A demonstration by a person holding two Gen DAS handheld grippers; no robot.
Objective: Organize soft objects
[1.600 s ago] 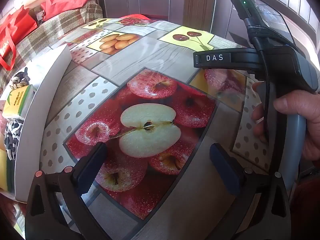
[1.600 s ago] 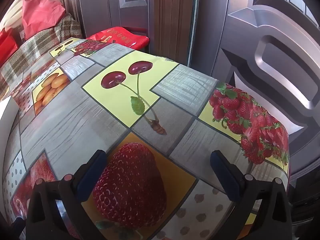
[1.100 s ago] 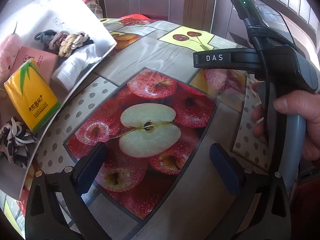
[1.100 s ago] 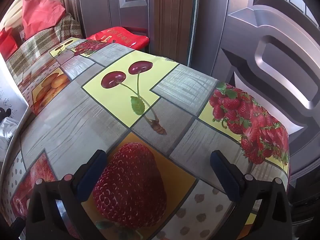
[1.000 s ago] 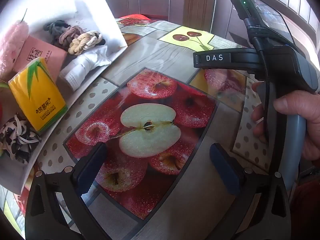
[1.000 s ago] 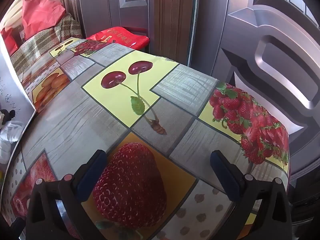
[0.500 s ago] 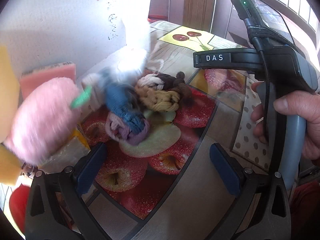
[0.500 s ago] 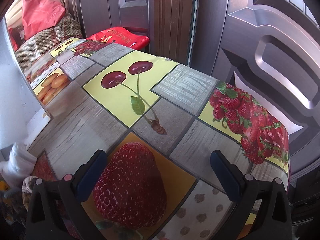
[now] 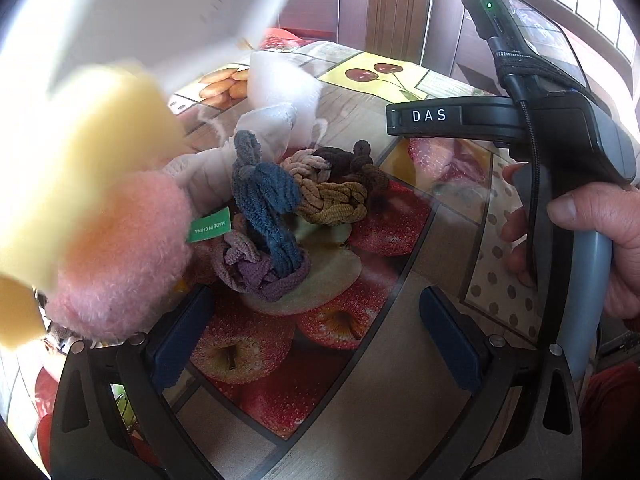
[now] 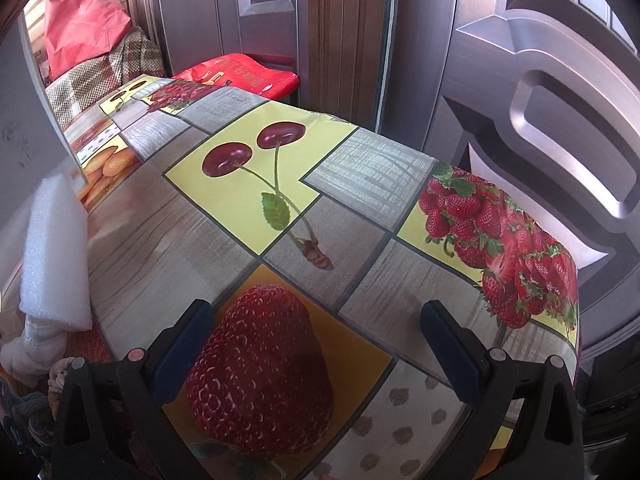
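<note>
A heap of soft things lies on the fruit-print tablecloth (image 9: 400, 360) just ahead of my left gripper (image 9: 312, 332), which is open and empty. The heap holds a blue braided hair tie (image 9: 266, 208), a purple one (image 9: 260, 270), a mustard one (image 9: 332, 204), a dark brown one (image 9: 348, 160), a white cloth (image 9: 264, 128), a white foam block (image 9: 280, 76) and a pink plush (image 9: 124, 252) with a green tag. A blurred yellow sponge (image 9: 80, 152) is in mid-air at left. My right gripper (image 10: 316, 340) is open and empty over a strawberry print; the foam block (image 10: 56, 256) shows at its left.
A tilted white box (image 9: 152, 0) fills the upper left of the left wrist view. The right gripper's handle and the hand on it (image 9: 576, 208) stand at the right. Dark doors (image 10: 520, 80), a red bag (image 10: 80, 20) and a plaid cushion (image 10: 104, 72) lie behind the table.
The white box has been tipped over and lifted, spilling the hair ties, cloth, foam, plush and sponges onto the table in front of my left gripper. Both grippers stayed still and open.
</note>
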